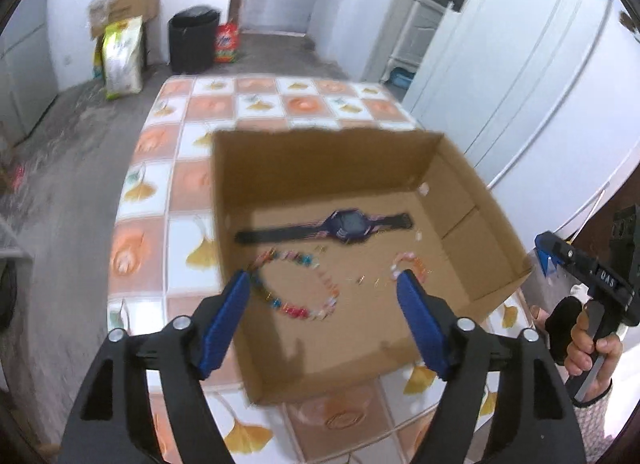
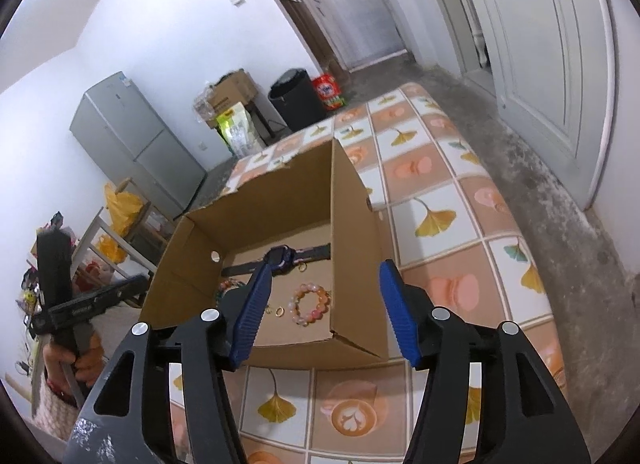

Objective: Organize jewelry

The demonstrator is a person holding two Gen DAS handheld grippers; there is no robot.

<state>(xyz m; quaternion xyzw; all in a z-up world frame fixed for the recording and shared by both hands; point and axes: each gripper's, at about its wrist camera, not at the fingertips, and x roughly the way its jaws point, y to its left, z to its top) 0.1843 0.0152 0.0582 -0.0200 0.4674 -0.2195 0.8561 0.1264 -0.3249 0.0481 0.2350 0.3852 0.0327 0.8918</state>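
Observation:
An open cardboard box [image 1: 320,160] [image 2: 352,200] stands on the tiled table. Inside lie a dark blue watch [image 1: 348,226] [image 2: 282,256], a long colourful bead necklace [image 1: 296,304], a small pink bead bracelet [image 1: 412,264] [image 2: 310,304] and small gold rings [image 2: 280,310]. My left gripper [image 1: 324,284] is open and empty, above the box over the necklace. My right gripper [image 2: 326,268] is open and empty, above the box's near right corner. The right gripper also shows at the right edge of the left wrist view [image 1: 560,256].
The table [image 2: 440,224] has an orange and white tile pattern with ginkgo leaves. On the floor beyond stand a black bin [image 1: 194,40], bags and a cardboard box. A grey fridge [image 2: 132,140] stands at left, white doors at right.

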